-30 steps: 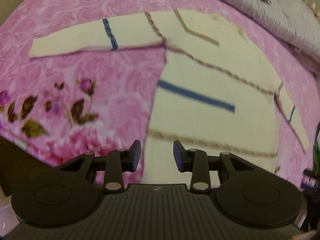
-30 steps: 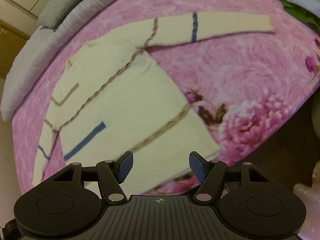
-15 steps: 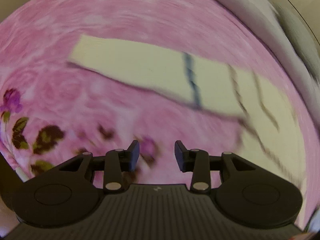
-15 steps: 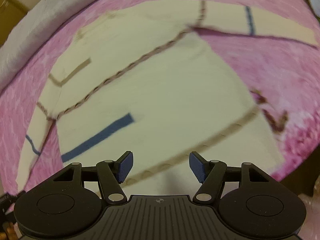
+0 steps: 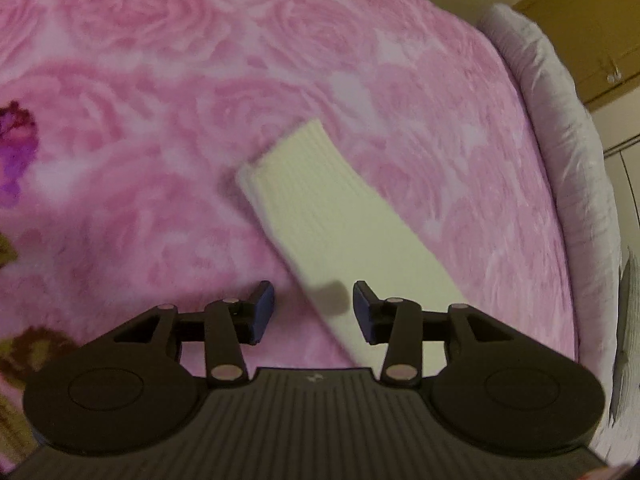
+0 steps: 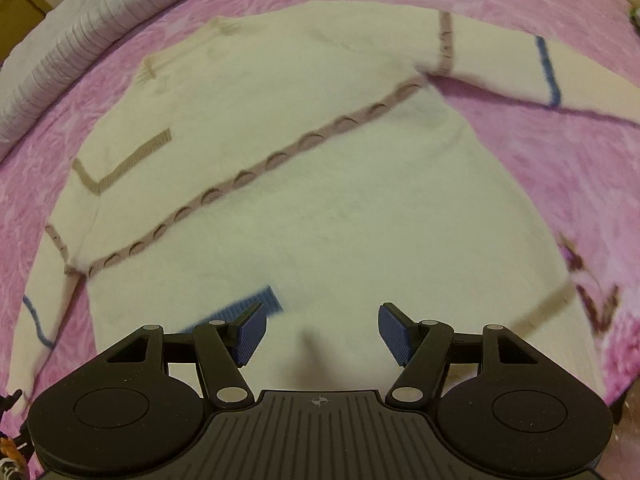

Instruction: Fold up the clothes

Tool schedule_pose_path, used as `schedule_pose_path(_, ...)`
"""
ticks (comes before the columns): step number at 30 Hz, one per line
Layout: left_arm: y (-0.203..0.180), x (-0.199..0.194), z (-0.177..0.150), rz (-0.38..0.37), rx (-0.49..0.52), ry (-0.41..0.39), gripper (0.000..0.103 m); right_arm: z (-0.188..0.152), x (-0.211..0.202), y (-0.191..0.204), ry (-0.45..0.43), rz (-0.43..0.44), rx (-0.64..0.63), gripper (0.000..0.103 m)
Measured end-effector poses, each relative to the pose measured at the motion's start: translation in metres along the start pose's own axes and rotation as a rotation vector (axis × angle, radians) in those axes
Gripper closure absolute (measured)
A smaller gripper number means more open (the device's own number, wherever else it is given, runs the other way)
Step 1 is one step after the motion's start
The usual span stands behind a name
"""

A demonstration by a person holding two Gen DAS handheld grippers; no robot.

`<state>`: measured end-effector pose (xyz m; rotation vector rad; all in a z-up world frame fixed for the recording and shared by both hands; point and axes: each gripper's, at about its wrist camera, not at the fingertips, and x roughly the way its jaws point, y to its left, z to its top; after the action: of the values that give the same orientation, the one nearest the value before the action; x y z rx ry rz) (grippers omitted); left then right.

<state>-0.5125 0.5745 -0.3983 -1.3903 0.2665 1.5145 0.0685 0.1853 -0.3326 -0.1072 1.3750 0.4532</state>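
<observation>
A cream knit sweater [image 6: 304, 168] lies spread flat on a plush pink bedspread [image 5: 200, 92] whose pile is printed with large tonal roses. The body of the garment is soft and slightly fuzzy, crossed diagonally by a taupe cable band [image 6: 256, 172]; a short ribbed tan chevron [image 6: 120, 168] sits near its far left shoulder, and a blue ribbed bar [image 6: 256, 304] lies close to the near hem. One sleeve runs off to the far right, ringed by a thin blue stripe [image 6: 548, 72].

In the left wrist view, that sleeve's ribbed cuff [image 5: 304, 176] ends squarely on the pink fabric, the sleeve running diagonally toward the near right. The left gripper [image 5: 314, 310] hangs above it, its jaws opening, with the sleeve's edge below the gap and nothing pinched. The right gripper [image 6: 320, 332] hovers over the sweater's lower body, its blue ridged pads [image 6: 394, 332] spread wide, holding nothing.

A grey quilted blanket [image 6: 72, 40], stitched in narrow channels, is bunched along the bed's far left edge.
</observation>
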Motion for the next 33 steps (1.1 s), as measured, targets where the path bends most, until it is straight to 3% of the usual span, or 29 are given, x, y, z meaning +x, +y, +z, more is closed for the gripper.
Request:
schedule_pose_path(2, -0.006, 0.001, -0.002, -0.006, 0.037, -0.037, 0.07, 0.002, 0.007, 0.001, 0.005, 0.014, -0.014, 0.037)
schedule_pose_path(3, -0.012, 0.002, -0.004, -0.006, 0.066, -0.044, 0.089, 0.003, 0.011, 0.001, 0.009, 0.022, -0.022, 0.037)
schedule_pose_path(4, -0.018, 0.004, -0.005, -0.004, 0.095, -0.047, 0.1, 0.004, 0.015, 0.001, 0.013, 0.029, -0.029, 0.037)
schedule_pose_path(5, -0.024, 0.005, -0.006, -0.002, 0.124, -0.049, 0.1, 0.004, 0.018, 0.0, 0.016, 0.032, -0.037, 0.037)
schedule_pose_path(8, -0.061, -0.015, -0.022, -0.05, 0.281, -0.158, 0.1, 0.008, 0.024, -0.009, 0.017, 0.038, -0.058, 0.037)
schedule_pose_path(11, -0.12, -0.057, -0.061, -0.214, 0.453, -0.226, 0.1, 0.018, 0.022, -0.029, 0.005, 0.047, -0.073, 0.037)
schedule_pose_path(13, -0.165, -0.09, -0.108, -0.378, 0.564, -0.226, 0.1, 0.026, 0.019, -0.047, -0.005, 0.056, -0.077, 0.037)
schedule_pose_path(15, -0.204, -0.112, -0.164, -0.528, 0.683, -0.158, 0.098, 0.037, 0.015, -0.071, -0.012, 0.075, -0.066, 0.037)
schedule_pose_path(16, -0.219, -0.117, -0.195, -0.586, 0.72, -0.084, 0.094, 0.043, 0.012, -0.084, -0.018, 0.084, -0.059, 0.037)
schedule_pose_path(19, -0.24, -0.119, -0.282, -0.682, 0.778, 0.127, 0.081, 0.058, 0.003, -0.127, -0.039, 0.109, -0.037, 0.037)
schedule_pose_path(21, -0.232, -0.117, -0.325, -0.633, 0.821, 0.191, 0.081, 0.068, -0.001, -0.156, -0.054, 0.122, -0.023, 0.037)
schedule_pose_path(24, -0.196, -0.116, -0.351, -0.533, 0.818, 0.223, 0.079, 0.079, -0.005, -0.2, -0.074, 0.126, -0.004, 0.037)
schedule_pose_path(29, -0.118, -0.109, -0.318, -0.339, 0.778, 0.254, 0.077, 0.062, -0.004, -0.253, -0.066, 0.16, 0.017, 0.037)
schedule_pose_path(33, -0.065, -0.114, -0.285, -0.269, 0.817, 0.258, 0.076, 0.03, -0.004, -0.271, -0.089, 0.243, 0.042, 0.037)
